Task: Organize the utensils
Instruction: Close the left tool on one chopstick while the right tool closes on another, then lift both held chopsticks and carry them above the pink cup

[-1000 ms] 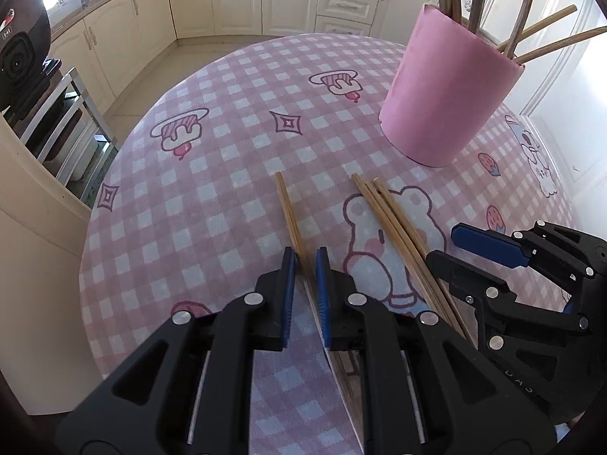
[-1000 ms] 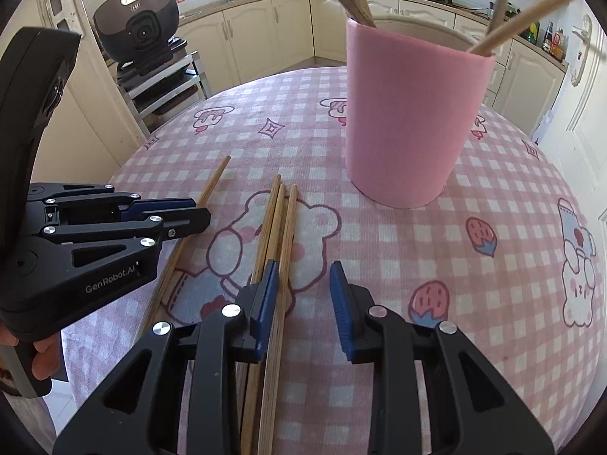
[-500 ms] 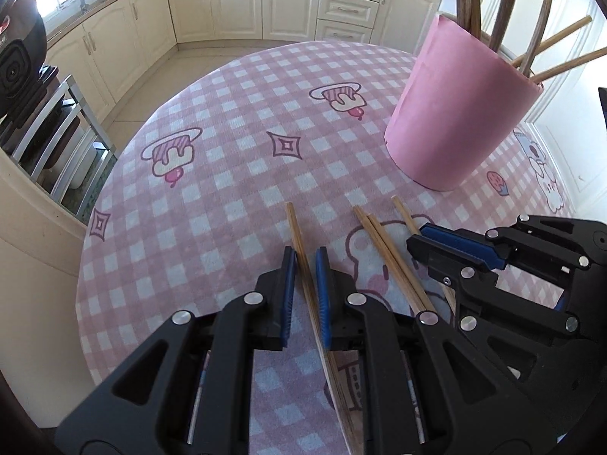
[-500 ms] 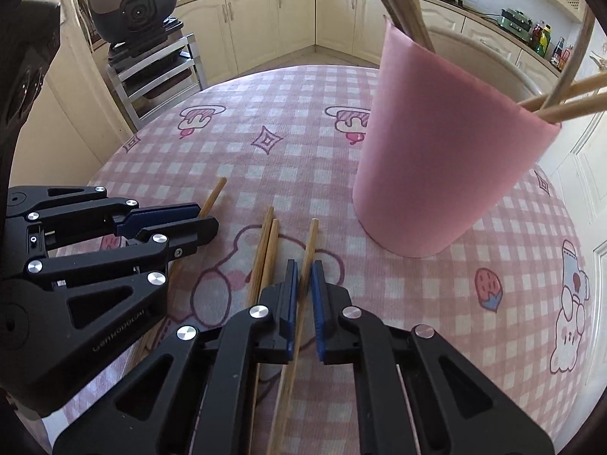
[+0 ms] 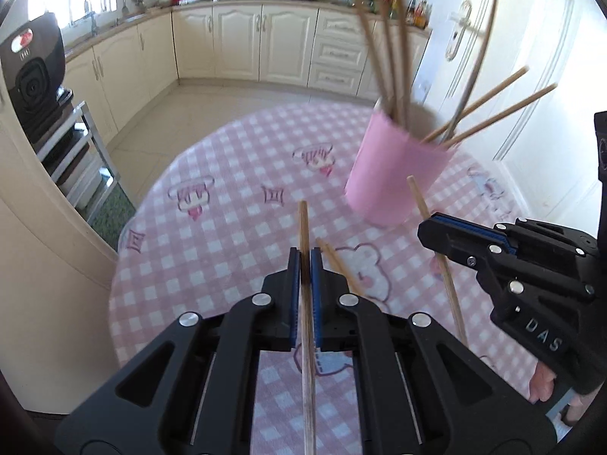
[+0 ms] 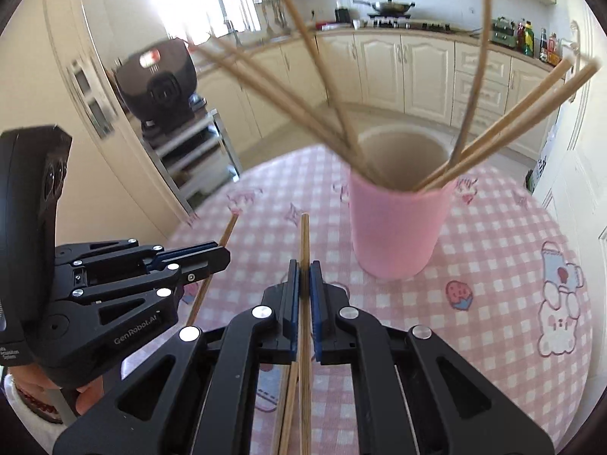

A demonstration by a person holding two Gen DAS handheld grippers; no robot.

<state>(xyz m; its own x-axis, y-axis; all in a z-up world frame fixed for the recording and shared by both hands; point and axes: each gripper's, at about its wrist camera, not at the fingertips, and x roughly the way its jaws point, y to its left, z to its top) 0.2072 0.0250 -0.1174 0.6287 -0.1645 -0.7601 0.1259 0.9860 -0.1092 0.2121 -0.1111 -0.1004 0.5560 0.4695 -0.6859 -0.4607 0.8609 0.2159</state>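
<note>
My left gripper [image 5: 303, 258] is closing tight on a wooden chopstick [image 5: 302, 223], which it holds lifted off the pink checked tablecloth [image 5: 212, 250] and pointing ahead. My right gripper [image 6: 303, 265] is shut on a second chopstick [image 6: 304, 235], also raised. Each gripper shows in the other's view: the right gripper [image 5: 426, 227] with its chopstick [image 5: 417, 197], and the left gripper [image 6: 224, 256] with its chopstick [image 6: 230, 227]. The pink cup [image 6: 398, 227] stands ahead, upright, with several chopsticks leaning in it. Two more chopsticks [image 5: 335, 261] lie on the cloth below.
A metal cart with a black appliance [image 6: 159, 87] stands left of the round table. The table's curved edge [image 5: 125, 227] drops to the kitchen floor. Cream cabinets [image 5: 246, 45] line the back wall and a white door [image 5: 531, 76] is at the right. A hand [image 6: 87, 398] grips the left tool.
The right gripper closed on one chopstick of the bundle. Both grippers then rose and tilted up, each lifting a chopstick off the cloth; the cup's mouth is now in view.
</note>
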